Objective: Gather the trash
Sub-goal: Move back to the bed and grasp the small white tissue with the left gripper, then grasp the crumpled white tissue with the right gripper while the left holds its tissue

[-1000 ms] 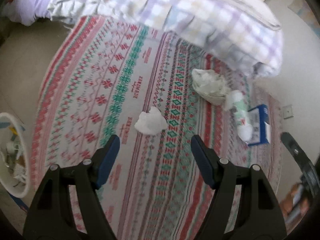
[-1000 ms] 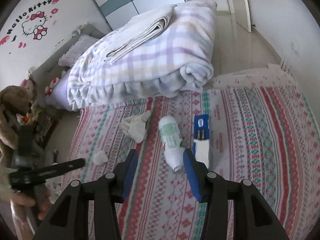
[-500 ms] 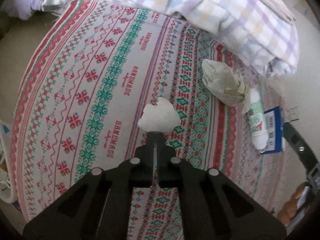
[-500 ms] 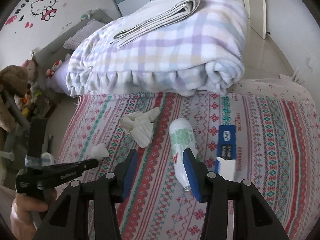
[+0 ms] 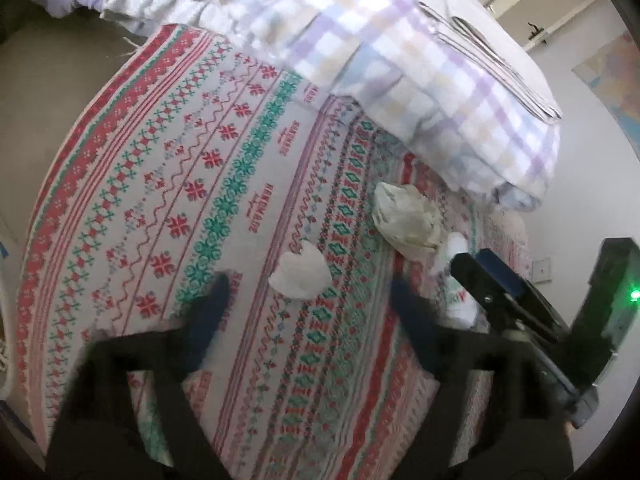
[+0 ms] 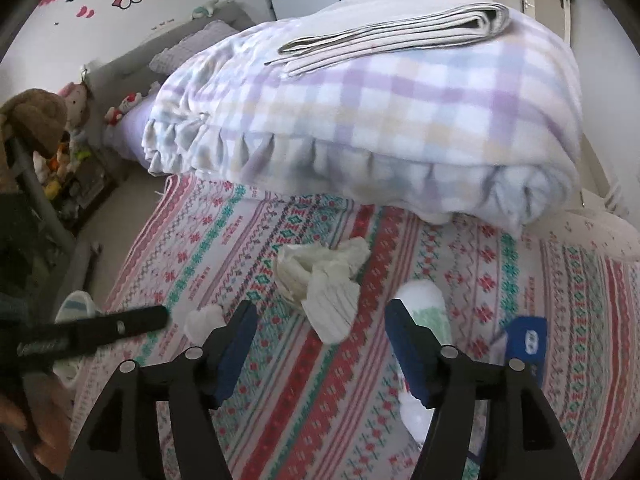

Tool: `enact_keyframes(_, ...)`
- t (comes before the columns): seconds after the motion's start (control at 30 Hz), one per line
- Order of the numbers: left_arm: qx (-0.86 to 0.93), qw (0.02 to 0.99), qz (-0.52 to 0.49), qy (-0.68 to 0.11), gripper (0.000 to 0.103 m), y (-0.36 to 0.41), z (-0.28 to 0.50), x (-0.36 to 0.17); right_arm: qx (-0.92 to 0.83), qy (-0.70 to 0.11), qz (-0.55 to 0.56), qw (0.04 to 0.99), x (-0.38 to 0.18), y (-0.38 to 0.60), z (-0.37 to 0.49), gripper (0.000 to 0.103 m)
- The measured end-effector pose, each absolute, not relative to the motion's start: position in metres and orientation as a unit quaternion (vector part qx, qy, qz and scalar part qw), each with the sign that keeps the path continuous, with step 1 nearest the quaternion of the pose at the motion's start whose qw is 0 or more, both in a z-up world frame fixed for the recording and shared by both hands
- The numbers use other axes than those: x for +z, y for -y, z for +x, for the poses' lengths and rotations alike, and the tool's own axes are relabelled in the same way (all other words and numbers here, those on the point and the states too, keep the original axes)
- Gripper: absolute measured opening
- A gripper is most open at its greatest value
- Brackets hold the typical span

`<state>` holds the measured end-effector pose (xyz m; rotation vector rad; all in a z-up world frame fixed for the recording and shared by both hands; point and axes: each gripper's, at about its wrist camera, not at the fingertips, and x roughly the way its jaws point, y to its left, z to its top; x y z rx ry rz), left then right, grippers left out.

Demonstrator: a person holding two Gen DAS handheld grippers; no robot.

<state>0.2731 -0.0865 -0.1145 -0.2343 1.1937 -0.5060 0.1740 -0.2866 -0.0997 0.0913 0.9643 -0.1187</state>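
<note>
A small white crumpled tissue (image 5: 300,277) lies on the patterned bedsheet (image 5: 160,200), just ahead of my open left gripper (image 5: 308,300); it also shows in the right wrist view (image 6: 203,319). A larger crumpled white wrapper (image 5: 408,220) lies beyond it, and sits just ahead of my open, empty right gripper (image 6: 320,322) as a pale bundle (image 6: 324,276). A white bottle with a green label (image 6: 424,312) lies by the right finger. A blue box (image 6: 526,340) lies further right.
A folded plaid blanket (image 6: 380,120) with a folded white sheet (image 6: 400,28) on top fills the back of the bed. Stuffed toys (image 6: 36,120) crowd shelves at left. The right gripper's finger (image 5: 492,280) shows in the left wrist view. The bed edge drops to the floor at left.
My left gripper was open, shut half a second ago near the small tissue, and is open again with the tissue still on the sheet. My right gripper moved forward and left toward the wrapper.
</note>
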Motion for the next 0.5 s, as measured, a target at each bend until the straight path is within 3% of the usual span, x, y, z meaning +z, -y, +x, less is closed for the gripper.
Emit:
enact_keyframes(0.13, -0.228, 0.799, -0.074, -0.551, 0.083, 0.112, 0.275, -0.130, -0.058, -0.466, 0.029, 0.882, -0.106, 0.284, 0.181, 0.070)
enact_keyframes(0.2, -0.223, 0.800, -0.056, -0.554, 0.067, 0.128, 0.276, -0.141, -0.058, -0.468, 0.031, 0.882, -0.107, 0.285, 0.182, 0.070)
enact_keyframes(0.23, -0.222, 0.799, -0.045, -0.557, 0.052, 0.133, 0.273, -0.145, -0.056, -0.468, 0.031, 0.881, -0.108, 0.285, 0.183, 0.070)
enact_keyframes(0.27, -0.217, 0.812, -0.027, -0.541, 0.017, 0.137, 0.272, -0.143, -0.054, -0.469, 0.029, 0.881, -0.109, 0.286, 0.184, 0.070)
enact_keyframes(0.5, -0.238, 0.795, -0.061, -0.554, 0.018, 0.128, 0.275, -0.135, -0.043, -0.466, 0.001, 0.884, -0.113, 0.281, 0.189, 0.070)
